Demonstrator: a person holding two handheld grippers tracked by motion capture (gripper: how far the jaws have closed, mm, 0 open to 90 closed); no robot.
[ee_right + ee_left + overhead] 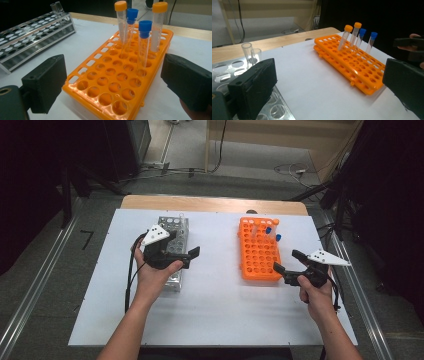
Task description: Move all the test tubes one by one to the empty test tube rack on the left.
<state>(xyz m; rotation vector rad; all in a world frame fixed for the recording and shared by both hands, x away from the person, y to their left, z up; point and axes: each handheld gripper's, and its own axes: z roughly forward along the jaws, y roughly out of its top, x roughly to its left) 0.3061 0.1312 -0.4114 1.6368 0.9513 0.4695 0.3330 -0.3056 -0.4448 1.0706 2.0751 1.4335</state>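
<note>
An orange tube rack lies on the right half of the white table. At its far end stand several capped tubes: two with orange caps and two with blue caps. On the left sits a metal rack with two clear glass tubes at its far end. My left gripper hovers over the metal rack, open and empty. Just right of the orange rack's near end, my right gripper is open too, with nothing in it. It faces the capped tubes.
The table's wooden far edge borders a floor with cables. Metal rails run along both sides of the table. Bare white surface lies between the two racks and in front of them.
</note>
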